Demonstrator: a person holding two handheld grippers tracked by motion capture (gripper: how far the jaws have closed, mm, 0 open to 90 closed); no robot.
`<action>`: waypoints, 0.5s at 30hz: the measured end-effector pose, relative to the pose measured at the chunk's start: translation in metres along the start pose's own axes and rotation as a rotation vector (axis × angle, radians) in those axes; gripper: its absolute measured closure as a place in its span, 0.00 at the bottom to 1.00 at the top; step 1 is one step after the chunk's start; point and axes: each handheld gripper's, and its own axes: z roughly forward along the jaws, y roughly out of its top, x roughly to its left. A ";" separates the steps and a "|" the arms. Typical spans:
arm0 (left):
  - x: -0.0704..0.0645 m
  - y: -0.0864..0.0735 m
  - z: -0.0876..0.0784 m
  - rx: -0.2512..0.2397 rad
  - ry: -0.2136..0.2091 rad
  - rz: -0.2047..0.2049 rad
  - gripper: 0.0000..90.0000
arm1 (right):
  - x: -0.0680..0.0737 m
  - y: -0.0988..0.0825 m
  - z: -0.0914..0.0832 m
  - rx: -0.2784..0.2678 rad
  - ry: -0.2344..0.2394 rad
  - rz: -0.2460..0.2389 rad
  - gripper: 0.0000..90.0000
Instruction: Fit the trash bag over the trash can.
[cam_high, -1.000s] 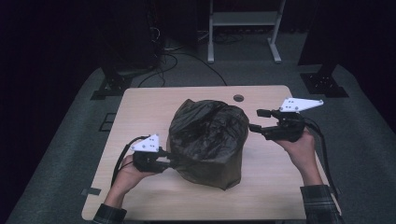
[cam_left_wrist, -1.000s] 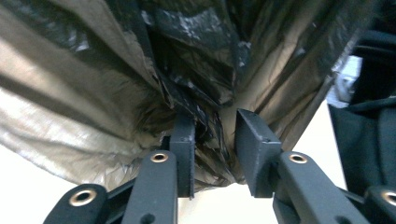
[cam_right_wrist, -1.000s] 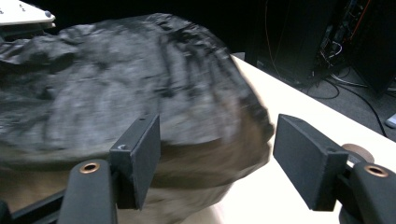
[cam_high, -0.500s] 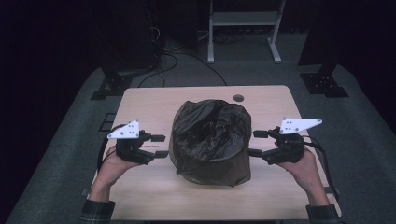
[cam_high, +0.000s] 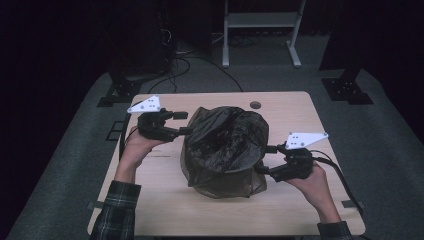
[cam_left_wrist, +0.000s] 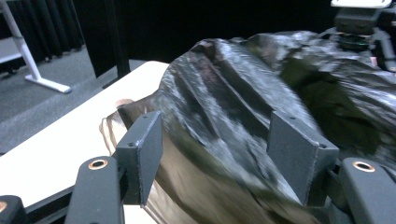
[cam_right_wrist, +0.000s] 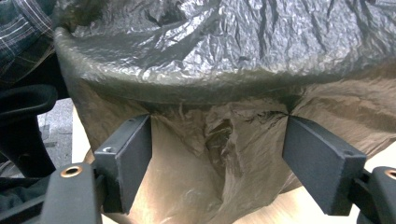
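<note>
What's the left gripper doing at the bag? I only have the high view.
Observer: In the left gripper view, the left gripper is open. Its jaws have just been opening, and the black bag bulges between them, not pinched.
Operator: And the right?
Observer: In the right gripper view, the right gripper is open too, jaws just been opening. Loose film below the bag's rolled rim sits between them, unclamped.
Operator: What's that film like?
Observer: Thin and brownish, with a creased fold hanging midway between the pads.
</note>
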 end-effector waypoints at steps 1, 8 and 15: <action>0.003 0.001 0.004 0.003 -0.001 -0.002 0.40 | 0.000 0.000 0.000 0.001 -0.002 -0.001 0.26; 0.010 0.004 0.026 0.055 -0.006 0.008 0.50 | 0.000 0.000 0.000 0.001 -0.006 -0.005 0.28; 0.009 0.006 0.020 0.048 0.090 0.037 0.86 | 0.000 0.000 -0.004 0.011 -0.006 -0.018 0.60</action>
